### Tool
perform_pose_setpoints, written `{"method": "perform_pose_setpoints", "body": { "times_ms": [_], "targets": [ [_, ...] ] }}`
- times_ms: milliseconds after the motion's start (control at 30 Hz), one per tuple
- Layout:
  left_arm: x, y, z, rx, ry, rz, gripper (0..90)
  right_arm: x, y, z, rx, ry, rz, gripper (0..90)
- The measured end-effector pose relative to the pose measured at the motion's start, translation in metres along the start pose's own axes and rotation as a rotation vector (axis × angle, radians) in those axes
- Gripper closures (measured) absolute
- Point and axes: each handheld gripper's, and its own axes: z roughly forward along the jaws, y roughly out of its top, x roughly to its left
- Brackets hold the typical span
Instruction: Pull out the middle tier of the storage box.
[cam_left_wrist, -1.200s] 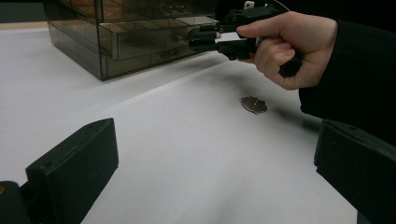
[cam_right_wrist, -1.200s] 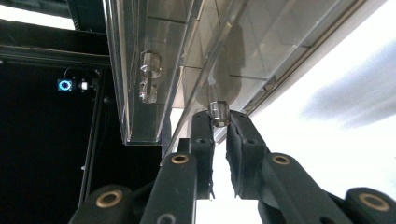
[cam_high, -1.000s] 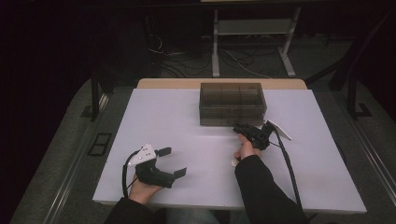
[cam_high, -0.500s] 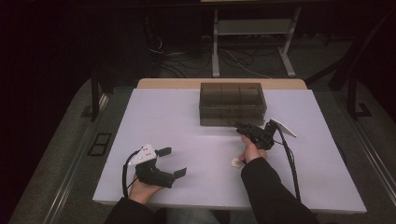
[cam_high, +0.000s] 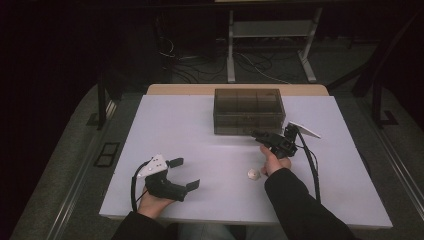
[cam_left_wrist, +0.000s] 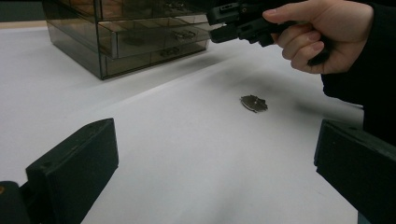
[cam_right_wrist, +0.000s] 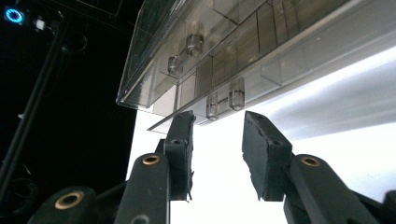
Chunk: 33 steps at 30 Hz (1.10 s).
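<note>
Right gripper (cam_high: 261, 135) parted, seemingly just short of drawer knobs (cam_right_wrist: 224, 103)

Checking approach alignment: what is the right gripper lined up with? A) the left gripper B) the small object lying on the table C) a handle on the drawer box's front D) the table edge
C: in the right gripper view, the open right gripper frames a clear handle on the drawer box.

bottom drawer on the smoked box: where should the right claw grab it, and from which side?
Grip the small clear knob on the lower drawer's front, coming straight in from the person's side of the drawer box. It is the only part that juts out; the right claw, open, is already lined up with its jaws either side, not yet touching.
</note>
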Motion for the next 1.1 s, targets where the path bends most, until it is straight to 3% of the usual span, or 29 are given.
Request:
{"method": "perform_pose_setpoints", "body": {
  "times_ms": [500, 600, 733, 900, 1100],
  "targets": [
    [0.0, 0.0, 0.0, 0.002, 0.0, -0.001, 0.0, 0.01, 0.011, -0.003, 0.082, -0.103, -0.22, 52.9],
    [0.0, 0.0, 0.0, 0.002, 0.0, 0.0, 0.0, 0.014, 0.013, -0.002, 0.099, -0.116, -0.284, 49.9],
    [0.0, 0.0, 0.0, 0.005, 0.0, 0.0, 0.0, 0.021, 0.017, 0.0, 0.155, -0.155, -0.37, 44.7],
    [0.0, 0.0, 0.0, 0.006, -0.001, 0.0, 0.0, 0.03, 0.021, 0.001, 0.2, -0.187, -0.44, 40.3],
    [0.0, 0.0, 0.0, 0.004, 0.0, -0.002, 0.0, 0.039, 0.021, 0.009, 0.335, -0.203, -0.582, 17.9]
  ]
}}
